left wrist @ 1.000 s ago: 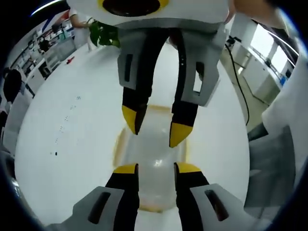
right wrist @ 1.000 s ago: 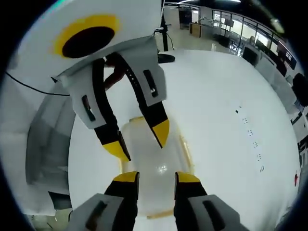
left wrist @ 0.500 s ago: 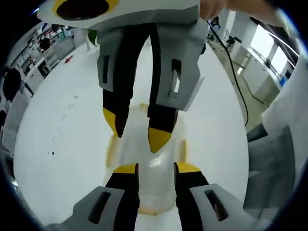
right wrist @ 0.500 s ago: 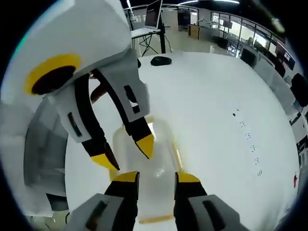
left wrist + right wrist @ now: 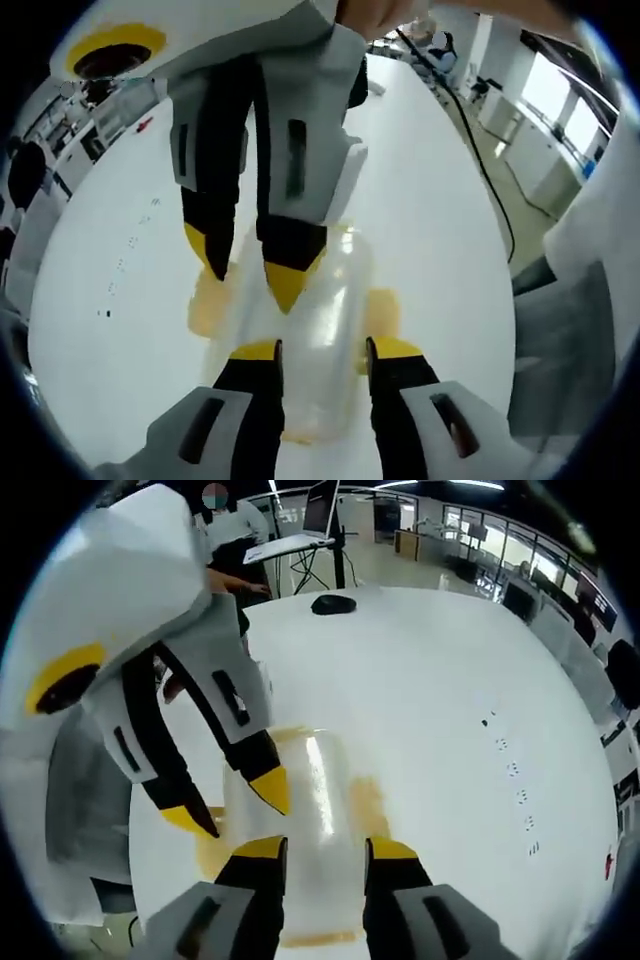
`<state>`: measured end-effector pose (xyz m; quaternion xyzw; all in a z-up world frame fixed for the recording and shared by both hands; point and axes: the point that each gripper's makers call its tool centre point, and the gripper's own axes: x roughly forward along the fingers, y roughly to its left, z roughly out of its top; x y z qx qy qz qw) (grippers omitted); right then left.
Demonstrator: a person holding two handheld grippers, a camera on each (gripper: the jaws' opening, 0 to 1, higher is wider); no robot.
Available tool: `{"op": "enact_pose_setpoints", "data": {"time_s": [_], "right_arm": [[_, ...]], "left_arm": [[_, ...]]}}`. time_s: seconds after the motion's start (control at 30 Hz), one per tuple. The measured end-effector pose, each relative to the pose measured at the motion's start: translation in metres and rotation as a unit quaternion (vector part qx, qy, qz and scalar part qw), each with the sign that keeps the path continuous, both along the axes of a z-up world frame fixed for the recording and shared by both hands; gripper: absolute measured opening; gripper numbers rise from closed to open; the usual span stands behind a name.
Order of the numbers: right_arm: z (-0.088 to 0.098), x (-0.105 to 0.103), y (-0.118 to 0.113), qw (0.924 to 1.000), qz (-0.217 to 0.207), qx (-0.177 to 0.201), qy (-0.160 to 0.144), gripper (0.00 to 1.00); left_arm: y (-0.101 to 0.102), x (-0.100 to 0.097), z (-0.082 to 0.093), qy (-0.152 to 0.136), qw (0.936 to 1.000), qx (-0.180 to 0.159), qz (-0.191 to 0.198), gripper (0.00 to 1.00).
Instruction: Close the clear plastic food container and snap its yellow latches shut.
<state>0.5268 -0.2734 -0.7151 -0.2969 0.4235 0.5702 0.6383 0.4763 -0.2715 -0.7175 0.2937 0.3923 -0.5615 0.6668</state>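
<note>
Container: the clear plastic food container [image 5: 318, 300] [image 5: 300, 820] is lying on the white counter [image 5: 130, 290] [image 5: 440, 700], stretching away between the two claws, with its lid looking to be down on it.

Latches: a yellow latch [image 5: 210, 305] is sticking out flat on one long side of the container and another yellow latch [image 5: 382, 310] on the opposite side; in the right gripper view they are showing as blurred yellow patches [image 5: 212, 852] [image 5: 368, 802] at the box's flanks. Whether they are snapped down, I cannot tell.

Left claw [image 5: 322, 348] [image 5: 222, 808]: its jaws are standing apart over the near end of the container, gripping nothing; whether the tips are touching the lid is not clear.

Right claw [image 5: 322, 848] [image 5: 240, 262]: its jaws are likewise parted and holding nothing, hanging over the opposite end of the container, pointing toward the left claw.

Surroundings: a dark computer mouse [image 5: 333, 604] is lying well apart from the container on the far part of the counter; office desks and windows are showing beyond.
</note>
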Motion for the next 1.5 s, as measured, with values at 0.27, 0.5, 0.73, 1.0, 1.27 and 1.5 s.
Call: {"op": "enact_pose_setpoints", "data": {"time_s": [0.27,0.5,0.73,1.0,1.27,1.5], "right_arm": [[-0.004,0.0,0.003,0.9997,0.02,-0.011,0.008,0.31],[-0.008,0.001,0.008,0.9993,0.028,-0.015,0.018,0.33],[-0.014,0.003,0.009,0.9985,0.043,-0.028,0.02,0.35],[-0.016,0.004,0.008,0.997,0.061,-0.04,0.026,0.34],[-0.017,0.003,0.009,0.9955,0.073,-0.05,0.035,0.34],[-0.018,0.003,0.009,0.9937,0.088,-0.059,0.038,0.34]], "left_arm": [[0.002,-0.004,-0.004,-0.022,0.9997,0.001,-0.013,0.42],[0.002,-0.008,-0.007,-0.048,0.9985,0.012,-0.024,0.44],[0.0,-0.008,-0.01,-0.078,0.9962,0.025,-0.027,0.45],[0.0,-0.007,-0.012,-0.1,0.9944,0.03,-0.02,0.44],[0.0,-0.003,-0.015,-0.134,0.9896,0.043,-0.029,0.41],[0.0,-0.002,-0.016,-0.15,0.9872,0.045,-0.03,0.41]]}}
